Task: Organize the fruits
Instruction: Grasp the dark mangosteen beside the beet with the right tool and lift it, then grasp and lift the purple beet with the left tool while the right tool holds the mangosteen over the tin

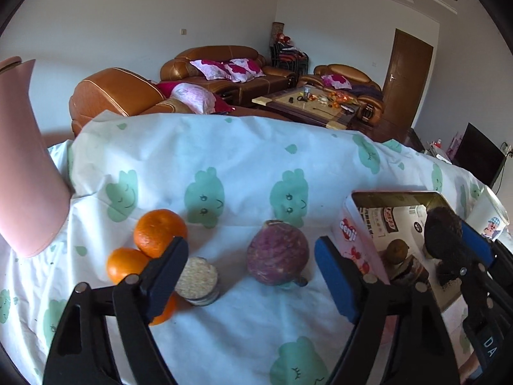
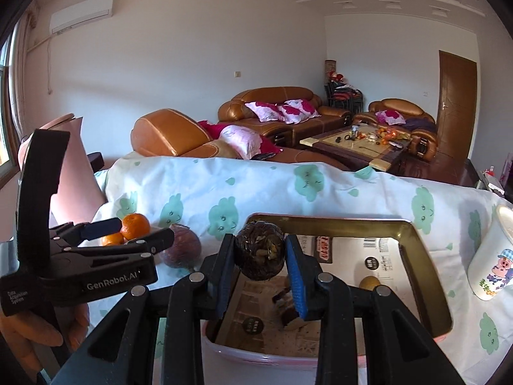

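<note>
**Dark fruit held over the tin, purple fruit next in line**

The right gripper [image 2: 260,256] is clenched on a dark, rough-skinned round fruit [image 2: 260,253], its blue pads pressing both sides, and holds it above the open tin box [image 2: 426,276]. The tin stands on the cloth-covered table [image 1: 224,154]; inside it lie a small brownish fruit [image 2: 368,283] and another dark piece, partly hidden behind the fingers. The step in hand looks like dropping this fruit into the tin: the next move calls for lowering it past the rim and letting the pads part, clear of the pieces already inside.

The left gripper [image 1: 250,269] stands released, nothing between its pads, pointed at a purple round fruit [image 1: 277,256] on the cloth just left of the tin. Closing on it would need the jaws brought forward around its widest part. To the left sit three oranges [image 1: 158,232] clustered together, touching a stack of round crackers [image 1: 197,280]. A pink jug [image 1: 22,166] stands at the far left and a white cartoon cup [image 2: 492,266] to the right of the tin.
</note>
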A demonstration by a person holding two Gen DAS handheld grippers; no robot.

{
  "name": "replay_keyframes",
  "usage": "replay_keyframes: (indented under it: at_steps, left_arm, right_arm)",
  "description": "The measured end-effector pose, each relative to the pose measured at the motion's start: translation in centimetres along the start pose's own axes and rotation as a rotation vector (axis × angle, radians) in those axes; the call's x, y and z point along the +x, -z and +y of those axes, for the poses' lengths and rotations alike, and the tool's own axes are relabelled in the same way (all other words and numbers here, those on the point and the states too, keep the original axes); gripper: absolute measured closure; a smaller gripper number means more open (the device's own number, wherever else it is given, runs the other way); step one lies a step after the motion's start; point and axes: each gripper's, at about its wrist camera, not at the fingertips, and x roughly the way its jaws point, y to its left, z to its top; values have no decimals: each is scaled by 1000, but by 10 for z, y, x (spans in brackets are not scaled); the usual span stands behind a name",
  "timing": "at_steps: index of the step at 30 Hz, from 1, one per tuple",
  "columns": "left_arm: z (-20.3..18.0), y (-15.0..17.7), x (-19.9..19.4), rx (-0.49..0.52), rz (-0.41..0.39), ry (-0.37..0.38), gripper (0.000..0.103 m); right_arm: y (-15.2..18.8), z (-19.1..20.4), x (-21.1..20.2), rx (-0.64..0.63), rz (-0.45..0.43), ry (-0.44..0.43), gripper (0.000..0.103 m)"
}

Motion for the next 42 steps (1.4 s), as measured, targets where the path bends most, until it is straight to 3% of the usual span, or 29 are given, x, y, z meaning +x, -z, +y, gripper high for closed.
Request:
replay_keyframes:
  at_steps: [2,6,9,13,16,27,42]
  left_arm:
    - [-11,-2,12,28,29,2,36]
    - [-23,-3,42,32,121,-11,38]
    - [-36,-1,48,91,126,-65,43]
    - [-31,-5,44,44,126,-40,51]
    - [-31,-6,38,36,115,-13,51]
    - [-30,-1,-22,19,-173,-182,51]
    - [-55,16,-50,45,-291,-156,51]
  right_arm:
    - [-2,-6,-1,17,-9,-3,70]
    - [-3,-14,-2,43,-17,-5,70]
    - [-1,-22,-5,61,-11,-12,70]
    - [0,-23,-3,69,-8,-17,70]
    - [2,-21,-4,68,-19,-5,70]
    - [5,-21,-9,68,-50,17,70]
    - [-4,-29,-36,38,-141,74,70]
